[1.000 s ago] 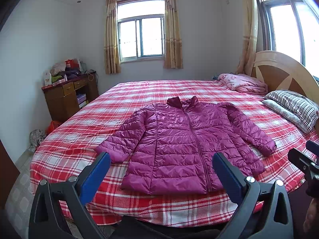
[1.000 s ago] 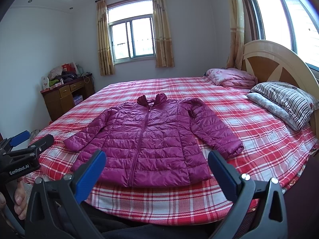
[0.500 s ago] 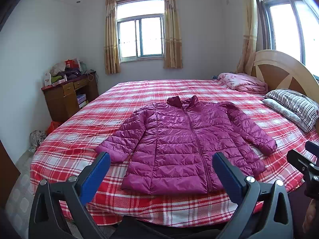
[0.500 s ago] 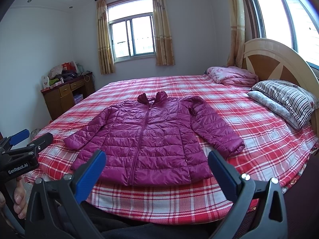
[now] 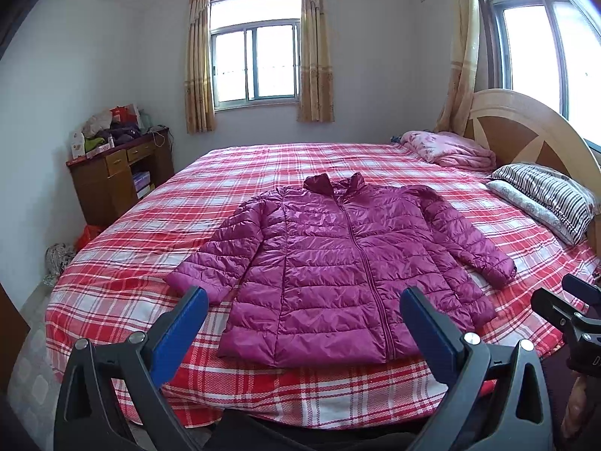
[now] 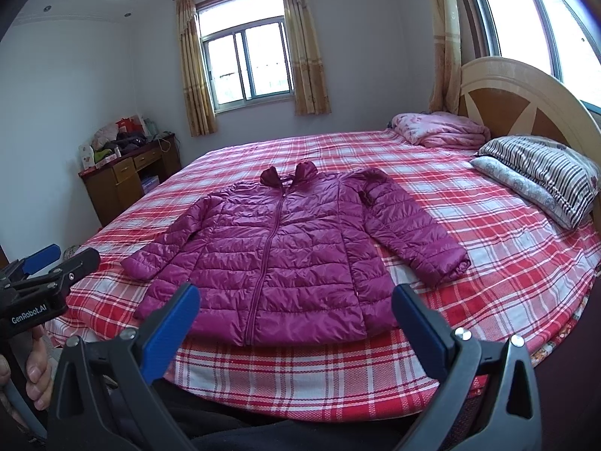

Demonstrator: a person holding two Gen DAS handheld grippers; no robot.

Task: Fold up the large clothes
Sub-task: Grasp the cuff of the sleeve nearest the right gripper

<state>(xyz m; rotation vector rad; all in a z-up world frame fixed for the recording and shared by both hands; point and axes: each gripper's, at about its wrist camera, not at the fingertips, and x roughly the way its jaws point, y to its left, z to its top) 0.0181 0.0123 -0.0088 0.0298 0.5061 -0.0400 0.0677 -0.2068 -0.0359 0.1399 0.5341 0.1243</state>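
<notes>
The shiny purple puffy jacket is lying flat on the red checked bed, looking soft, light and slippery, so both grippers, left and right, fingers spread wide and empty, are probably needing to pinch a thick sleeve cuff or hem.

Walls: plain white, unmarked.
Far window: sliding panes, daylight bright, yellow curtains drawn to either side.
Side window: right of the bed, overexposed.
Bed: large, red-and-white checked cover.
Headboard: curved wood with a fan pattern.
Pillows: striped, stacked beside the headboard.
Blanket: pink, folded in the far corner.
Desk: brown wood, against the left wall, top cluttered.
Floor: pale patterned tiles.
</notes>
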